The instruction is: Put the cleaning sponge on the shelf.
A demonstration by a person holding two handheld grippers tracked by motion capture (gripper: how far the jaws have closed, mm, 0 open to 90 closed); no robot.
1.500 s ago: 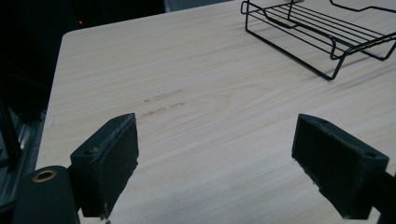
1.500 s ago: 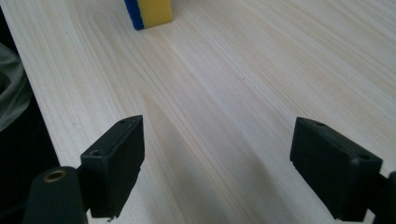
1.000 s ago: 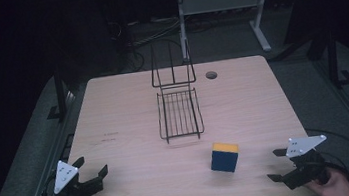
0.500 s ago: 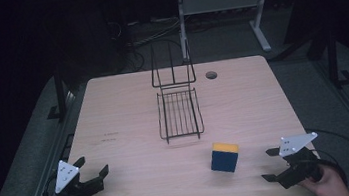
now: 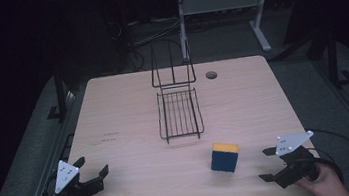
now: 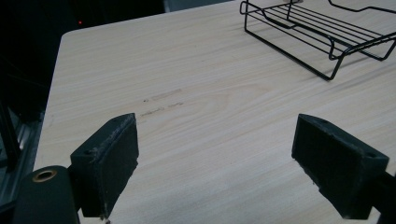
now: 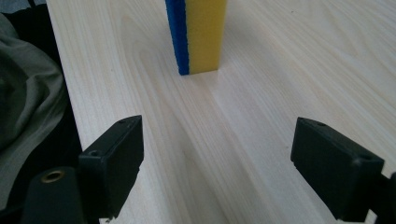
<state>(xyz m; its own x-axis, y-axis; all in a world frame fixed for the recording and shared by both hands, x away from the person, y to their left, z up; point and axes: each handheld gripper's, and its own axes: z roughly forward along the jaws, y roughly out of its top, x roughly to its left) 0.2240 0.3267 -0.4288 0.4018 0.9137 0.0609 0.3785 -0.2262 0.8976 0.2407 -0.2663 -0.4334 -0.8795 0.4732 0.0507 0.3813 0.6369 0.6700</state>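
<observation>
On the worktop point(image 5: 128, 108), the wire rack point(image 5: 179, 112) serves as the landmark: it sits near the middle, its flat basket part lying toward the person and its upright back standing at the far end. A small round hole point(image 5: 211, 75) in the worktop lies just right of that upright back.

Nearer the person than the rack and a little to its right stands the sponge point(image 5: 224, 157), blue with a yellow layer, upright on one edge and well apart from the rack. In the right gripper view the sponge point(image 7: 198, 35) rises straight ahead of the jaws, its blue part on the left and its yellow part on the right, with bare wood between it and the jaws.

The right claw point(image 5: 271, 164) hovers farther right of the rack than the sponge, near the worktop's near right corner, pointing toward the sponge without touching it. Its jaws stand wide apart and hold nothing. The person's hand point(image 5: 326, 182) grips it from behind.

The left claw point(image 5: 92, 169) sits well left of the rack, near the near left corner, also wide and holding nothing. In the left gripper view, the rack point(image 6: 322, 32) shows at the upper right, far beyond the jaws, and faint scuff marks point(image 6: 161, 102) cross the wood between them.
</observation>
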